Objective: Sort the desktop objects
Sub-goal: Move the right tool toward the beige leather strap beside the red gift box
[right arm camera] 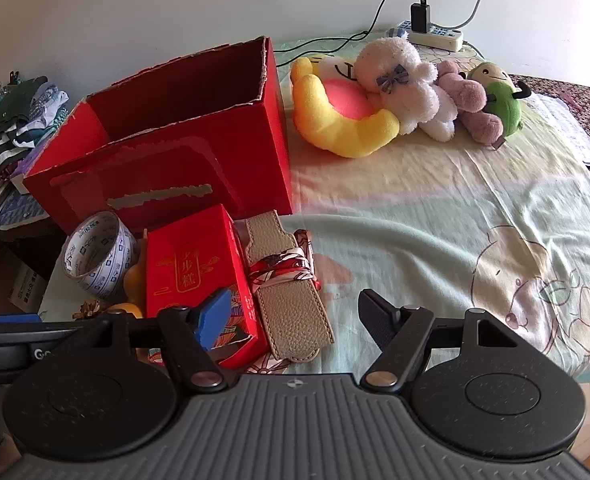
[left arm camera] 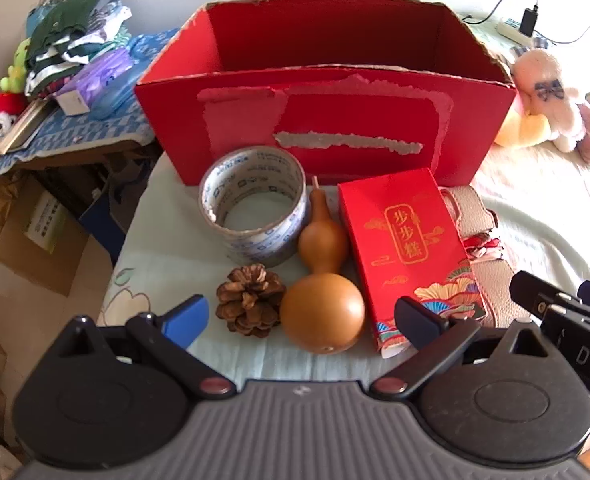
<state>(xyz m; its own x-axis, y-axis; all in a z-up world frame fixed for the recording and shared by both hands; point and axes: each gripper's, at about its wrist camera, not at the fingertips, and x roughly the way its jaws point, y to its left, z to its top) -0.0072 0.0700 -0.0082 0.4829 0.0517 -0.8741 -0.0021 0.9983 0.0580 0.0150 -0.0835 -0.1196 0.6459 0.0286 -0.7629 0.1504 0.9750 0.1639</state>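
Note:
A big open red cardboard box stands on the bed; it also shows in the right wrist view. In front of it lie a tape roll, a brown gourd, a pine cone, a small red printed box and a beige leather case with a red scarf. My left gripper is open and empty, just short of the pine cone and gourd. My right gripper is open and empty, straddling the near end of the leather case beside the small red box.
Plush toys lie at the back right, with a power strip and charger behind them. A clothes pile sits on a side stand at the left, cardboard boxes below. A pale printed sheet covers the bed.

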